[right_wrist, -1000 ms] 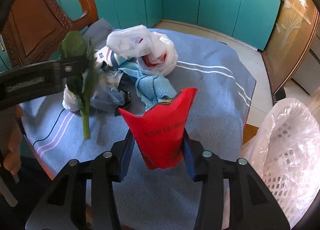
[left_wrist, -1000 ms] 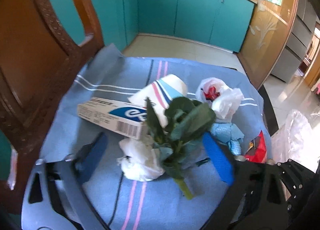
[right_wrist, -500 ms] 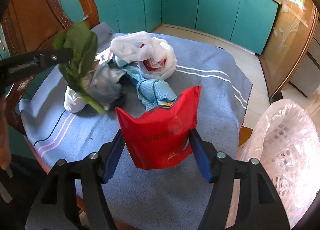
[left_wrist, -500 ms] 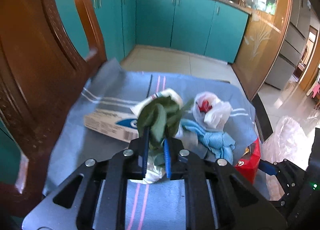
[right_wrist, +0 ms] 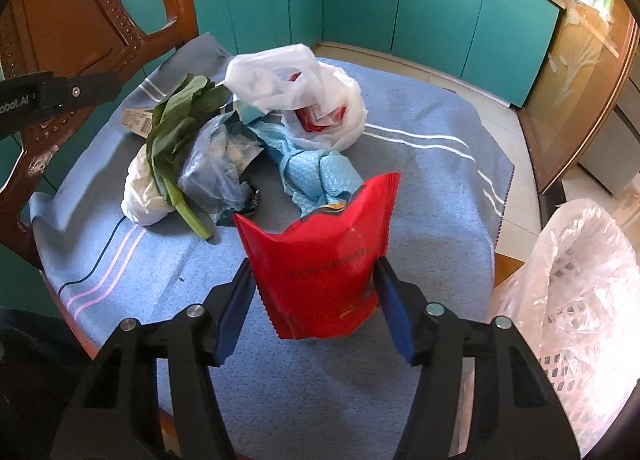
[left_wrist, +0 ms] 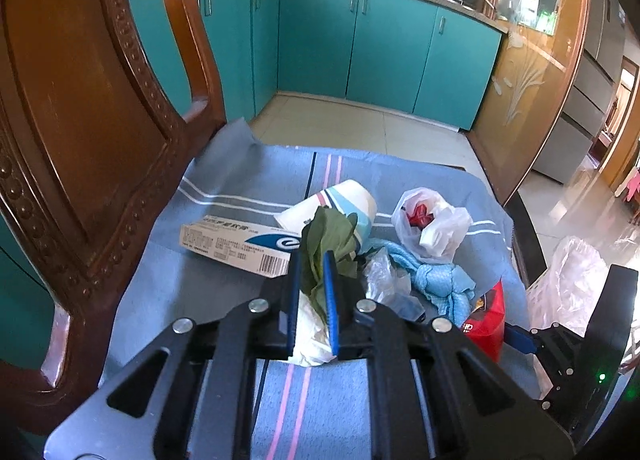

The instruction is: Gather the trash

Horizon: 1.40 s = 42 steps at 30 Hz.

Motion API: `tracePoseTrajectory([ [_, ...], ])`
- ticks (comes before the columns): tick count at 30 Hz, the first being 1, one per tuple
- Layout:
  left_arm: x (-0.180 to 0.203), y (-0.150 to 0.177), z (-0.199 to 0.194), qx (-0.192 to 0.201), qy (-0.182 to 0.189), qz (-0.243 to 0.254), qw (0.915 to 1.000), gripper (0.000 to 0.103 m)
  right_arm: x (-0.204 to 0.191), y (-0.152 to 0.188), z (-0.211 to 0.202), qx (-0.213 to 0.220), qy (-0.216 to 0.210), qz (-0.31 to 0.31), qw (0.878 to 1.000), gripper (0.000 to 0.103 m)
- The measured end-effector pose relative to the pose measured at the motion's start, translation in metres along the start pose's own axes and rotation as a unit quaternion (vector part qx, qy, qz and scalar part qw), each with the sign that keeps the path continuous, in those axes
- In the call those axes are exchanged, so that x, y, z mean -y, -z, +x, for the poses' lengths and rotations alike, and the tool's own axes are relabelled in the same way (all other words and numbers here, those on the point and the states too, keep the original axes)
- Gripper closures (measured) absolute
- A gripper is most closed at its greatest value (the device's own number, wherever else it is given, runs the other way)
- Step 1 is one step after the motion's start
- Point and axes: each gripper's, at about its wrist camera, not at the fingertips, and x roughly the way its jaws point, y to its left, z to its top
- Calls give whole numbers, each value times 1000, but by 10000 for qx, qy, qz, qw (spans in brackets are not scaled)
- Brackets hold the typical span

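Observation:
My left gripper [left_wrist: 313, 260] is shut on a green leafy vegetable [left_wrist: 328, 244]; it also shows in the right wrist view [right_wrist: 176, 132], hanging over the trash pile. My right gripper [right_wrist: 314, 272] is shut on a red snack bag [right_wrist: 320, 264], held above the blue tablecloth [right_wrist: 420, 164]; the bag also shows in the left wrist view [left_wrist: 486, 320]. The pile holds a white plastic bag [right_wrist: 304, 96], a crumpled blue cloth [right_wrist: 320, 172], a clear bag [right_wrist: 212, 172], a white tissue wad [right_wrist: 140, 196], a toothpaste box [left_wrist: 236, 242] and a paper cup [left_wrist: 340, 204].
A white basket lined with a clear plastic bag [right_wrist: 580, 300] stands right of the table. A carved wooden chair [left_wrist: 88, 132] stands at the left table edge. Teal cabinets [left_wrist: 360, 44] and a tiled floor [left_wrist: 360, 132] lie beyond.
My left gripper closed on the leafy vegetable and lifted it. My right gripper still holds the red bag, its jaws spread wider around it.

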Motion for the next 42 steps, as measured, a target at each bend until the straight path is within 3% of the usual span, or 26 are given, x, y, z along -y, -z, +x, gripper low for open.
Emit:
tracePoseTrajectory([
  [3,-1,1,6,-119,36,-56,9999,88,1,-1,0,3,7,45,10000,42],
  [5,-1,3,9,-226,97,-110,9996,80,3,-1,0,48,47,97,9999,36],
  [7,-1,4,13,-300,133,-142,9994,59,6,-2,-1,69,91,151,9998,31],
  [12,7,8,21,-405,103,14,9991,57,8,-1,0,27,29,209,9998,31],
  [14,10,10,23,-433,78,57,9990,62,7,-1,0,28,31,190,9998,31],
  [15,9,10,24,-446,39,44,9990,81,8,-1,0,31,30,193,9998,31],
  [16,8,10,25,-465,-12,2,9989,89,8,-1,0,33,27,195,9998,31],
  [18,4,10,27,-477,-4,-115,9988,94,8,0,-1,36,34,201,9998,31],
  [26,8,6,7,-37,-117,68,9999,98,13,-1,-1,42,53,324,9995,31],
  [42,0,2,1,26,-92,-125,9999,98,9,-1,2,24,50,295,9995,31],
])
